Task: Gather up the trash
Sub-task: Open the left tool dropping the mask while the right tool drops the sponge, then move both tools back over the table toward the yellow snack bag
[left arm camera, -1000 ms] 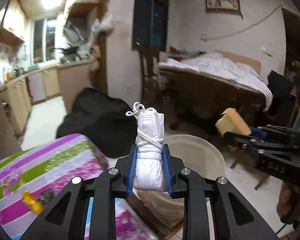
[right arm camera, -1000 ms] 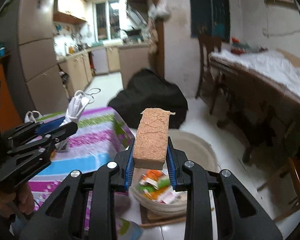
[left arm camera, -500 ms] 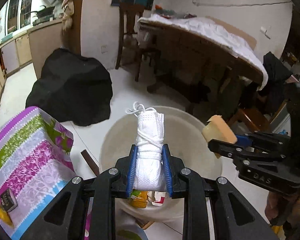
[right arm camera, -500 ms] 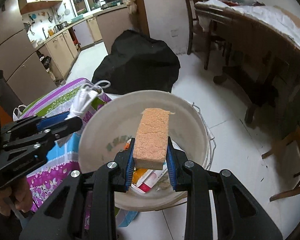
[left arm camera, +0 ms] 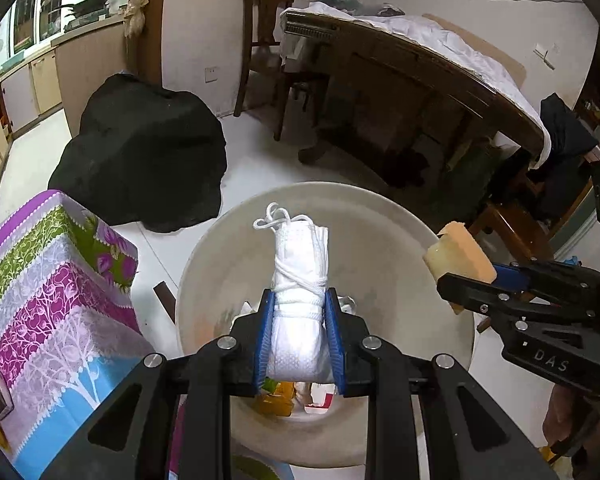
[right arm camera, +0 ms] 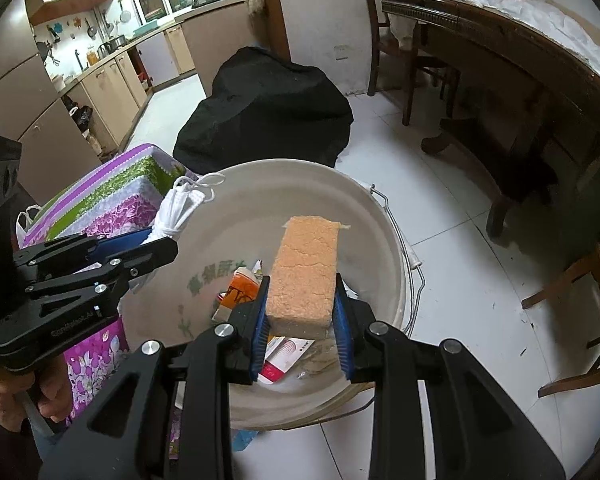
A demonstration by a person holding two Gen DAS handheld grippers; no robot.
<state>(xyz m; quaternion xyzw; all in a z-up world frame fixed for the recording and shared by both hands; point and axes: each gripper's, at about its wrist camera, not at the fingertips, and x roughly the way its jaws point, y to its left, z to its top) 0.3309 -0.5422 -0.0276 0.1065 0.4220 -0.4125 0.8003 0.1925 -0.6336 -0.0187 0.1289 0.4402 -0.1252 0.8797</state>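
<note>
My left gripper (left arm camera: 300,336) is shut on a rolled white face mask (left arm camera: 300,272) tied with its own ear loops, held above the open cream bucket (left arm camera: 380,240). My right gripper (right arm camera: 302,316) is shut on an orange sponge block (right arm camera: 306,276), also above the bucket (right arm camera: 260,200). The bucket holds several wrappers and packets (right arm camera: 240,292). The right gripper with the sponge (left arm camera: 460,258) shows at the right in the left wrist view. The left gripper with the mask (right arm camera: 180,208) shows at the left in the right wrist view.
A table with a striped floral cloth (left arm camera: 48,280) stands left of the bucket. A black covered heap (left arm camera: 140,152) lies on the white tiled floor behind it. A wooden table (right arm camera: 520,60) and chairs (left arm camera: 268,40) stand to the right and behind.
Both grippers have tilted down and moved over the bucket's opening with the mask and sponge still held. The bucket now fills the middle of both views.
</note>
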